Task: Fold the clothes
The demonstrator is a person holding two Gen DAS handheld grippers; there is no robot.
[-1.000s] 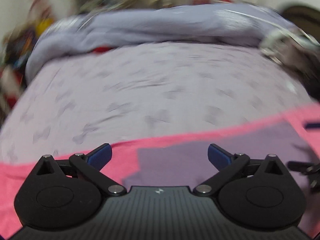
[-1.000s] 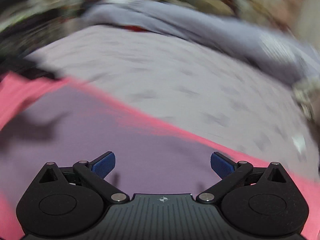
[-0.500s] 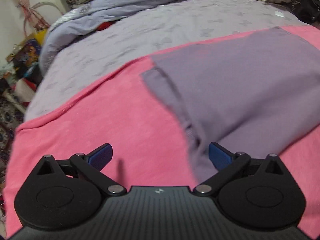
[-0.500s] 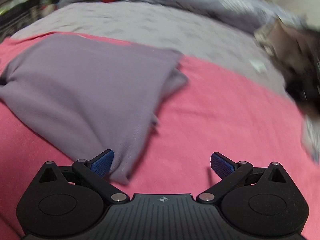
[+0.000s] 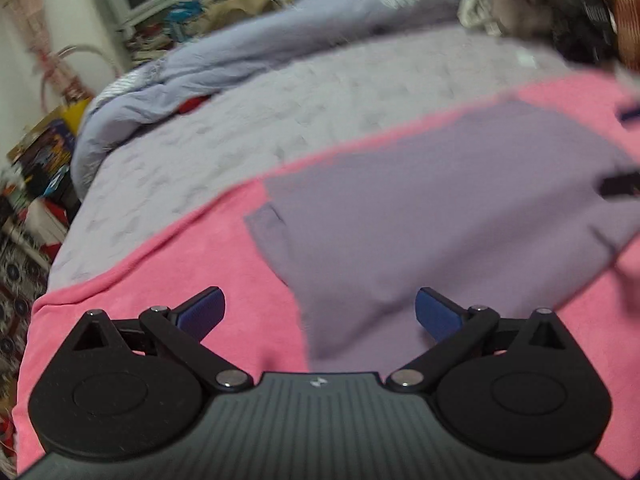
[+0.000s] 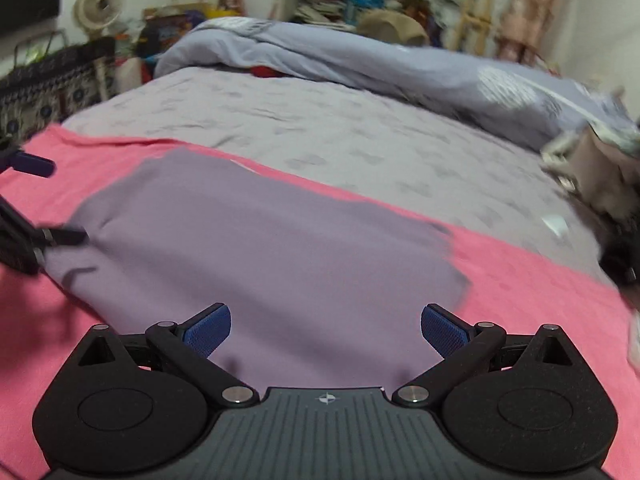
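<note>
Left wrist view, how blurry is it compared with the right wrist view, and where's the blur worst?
Left wrist view: smeared throughout, purple garment edges soft; only the left gripper is crisp. Right wrist view: sharper centre, blur worst along the right edge.

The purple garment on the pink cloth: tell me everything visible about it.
The folded purple garment is a plain, soft, matte knit-looking cloth, lying flat in a roughly rectangular shape on the pink cloth spread over the bed. In the left wrist view a hemmed corner sticks out at its left edge. Its near edge runs under both open grippers, left and right; neither holds it. Contact cannot be told. Motion blur softens its edges.
</note>
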